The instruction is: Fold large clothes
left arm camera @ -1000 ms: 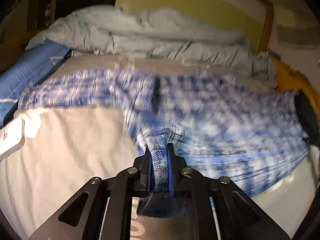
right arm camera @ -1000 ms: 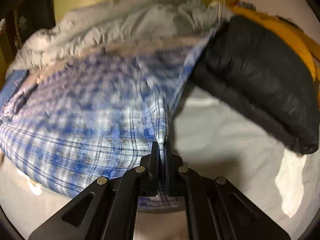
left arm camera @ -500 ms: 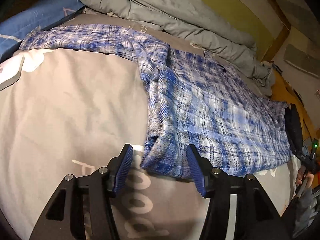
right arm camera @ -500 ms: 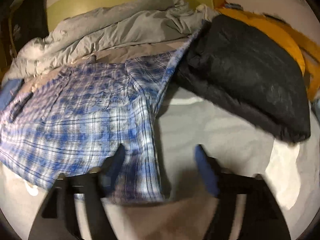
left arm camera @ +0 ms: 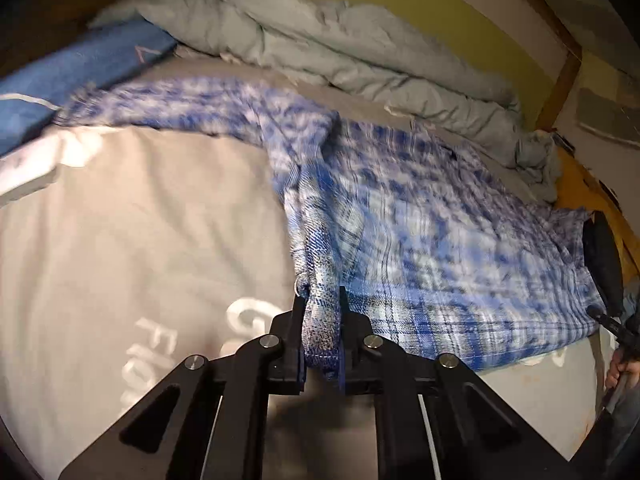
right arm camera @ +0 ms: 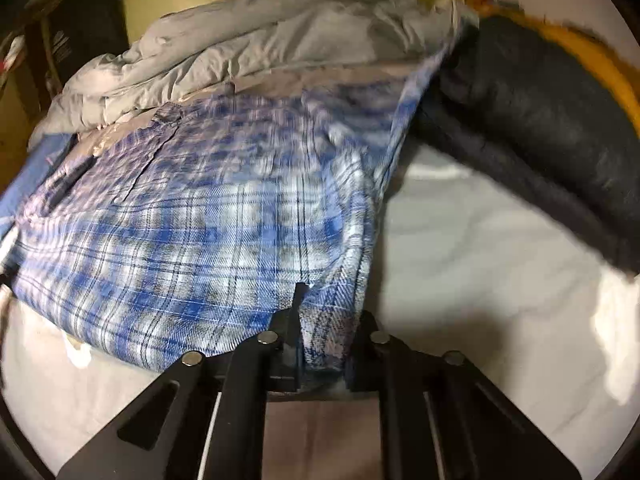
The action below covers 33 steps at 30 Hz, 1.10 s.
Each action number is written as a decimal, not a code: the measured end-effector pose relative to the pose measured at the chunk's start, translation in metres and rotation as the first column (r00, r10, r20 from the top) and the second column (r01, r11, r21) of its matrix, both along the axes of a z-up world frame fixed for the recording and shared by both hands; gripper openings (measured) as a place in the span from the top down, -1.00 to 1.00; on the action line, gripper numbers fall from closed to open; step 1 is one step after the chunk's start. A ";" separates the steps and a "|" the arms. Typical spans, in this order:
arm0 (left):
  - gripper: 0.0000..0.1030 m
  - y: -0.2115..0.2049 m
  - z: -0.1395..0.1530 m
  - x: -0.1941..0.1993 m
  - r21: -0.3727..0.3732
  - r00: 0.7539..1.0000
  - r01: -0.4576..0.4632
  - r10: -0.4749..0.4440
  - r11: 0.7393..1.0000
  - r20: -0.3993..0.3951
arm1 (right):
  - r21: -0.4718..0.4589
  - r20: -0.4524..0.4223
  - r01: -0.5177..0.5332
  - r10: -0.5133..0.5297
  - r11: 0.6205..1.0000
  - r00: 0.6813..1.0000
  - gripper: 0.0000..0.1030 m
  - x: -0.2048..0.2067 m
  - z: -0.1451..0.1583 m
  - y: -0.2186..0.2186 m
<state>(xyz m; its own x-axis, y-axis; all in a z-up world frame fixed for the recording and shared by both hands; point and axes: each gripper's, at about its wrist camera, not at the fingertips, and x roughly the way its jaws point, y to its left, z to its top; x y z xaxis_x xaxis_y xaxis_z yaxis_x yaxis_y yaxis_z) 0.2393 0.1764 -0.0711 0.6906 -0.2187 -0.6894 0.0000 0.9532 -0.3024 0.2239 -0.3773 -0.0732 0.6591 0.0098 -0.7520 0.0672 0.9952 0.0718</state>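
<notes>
Both grippers have just been closing: half a second back their jaws stood spread over the shirt hem, and now each pinches cloth again. We note the left gripper (left arm camera: 320, 312) clamped on a bunched, rope-like fold of the plaid shirt (left arm camera: 440, 240) at its near left corner, the fabric rising out of the jaws in a twisted ridge. The right gripper (right arm camera: 326, 312) pinches the near right corner of the same shirt (right arm camera: 180, 232), a flat double layer of hem between its fingers.

The shirt lies spread on the bed (left arm camera: 120, 240), front down toward us, 1 sleeve trailing off to the far left in the left wrist view. Weave is soft brushed flannel, blue and white check with thin dark lines; motion blur smears the far half in both views.

Left wrist view only: grey bed cover with large white lettering (left arm camera: 240, 320), a blue pad (left arm camera: 80, 68) along the far left edge, and the person's hand (left arm camera: 620, 372) at the right border. Right wrist view only: a black quilted jacket (right arm camera: 540, 128), puffy and matte, lying just beside the shirt's right edge on an orange surface. Both views show the crumpled grey duvet (right arm camera: 260, 48) heaped against the yellow wall.
</notes>
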 end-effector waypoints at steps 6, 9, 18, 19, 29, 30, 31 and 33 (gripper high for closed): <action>0.79 -0.009 0.019 -0.060 0.067 0.999 -0.010 0.007 0.998 0.043 | 0.095 0.098 0.071 -0.080 0.993 0.992 0.81 -0.047 0.036 -0.027; 0.79 -0.013 0.011 -0.072 0.114 1.000 0.010 -0.012 0.993 0.019 | 0.126 0.034 0.084 -0.089 0.988 0.995 0.80 -0.067 0.021 -0.033; 0.53 -0.016 0.006 -0.071 0.225 0.998 -0.029 0.016 0.974 0.064 | -0.159 0.047 0.135 -0.129 0.978 0.991 0.08 -0.049 0.014 -0.016; 0.49 -0.016 0.008 -0.071 0.233 0.997 -0.038 0.022 0.972 0.071 | -0.159 0.065 0.135 -0.126 0.978 0.990 -0.03 -0.051 0.017 -0.016; -0.49 -0.022 0.032 -0.090 0.280 0.971 -0.091 0.023 0.956 0.237 | -0.093 0.246 0.148 -0.122 0.985 0.962 -0.94 -0.073 0.048 -0.013; -0.56 -0.023 0.035 -0.093 0.271 0.965 -0.098 0.025 0.958 0.260 | -0.097 0.254 0.144 -0.115 0.985 0.960 -0.99 -0.072 0.050 -0.010; -0.67 -0.024 0.037 -0.095 0.267 0.962 -0.103 0.027 0.958 0.273 | -0.103 0.263 0.141 -0.110 0.985 0.958 -0.99 -0.073 0.052 -0.008; -0.68 -0.027 0.042 -0.101 0.267 0.949 -0.114 0.026 0.957 0.314 | -0.111 0.276 0.137 -0.102 0.984 0.956 -0.99 -0.074 0.054 -0.005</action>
<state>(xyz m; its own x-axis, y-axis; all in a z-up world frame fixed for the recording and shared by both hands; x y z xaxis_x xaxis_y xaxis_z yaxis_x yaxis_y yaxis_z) 0.1382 0.1493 -0.0289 0.8827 0.0075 -0.4700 -0.0200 0.9996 -0.0214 0.1504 -0.3821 -0.0189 0.8269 -0.1659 -0.5373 0.1818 0.9830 -0.0238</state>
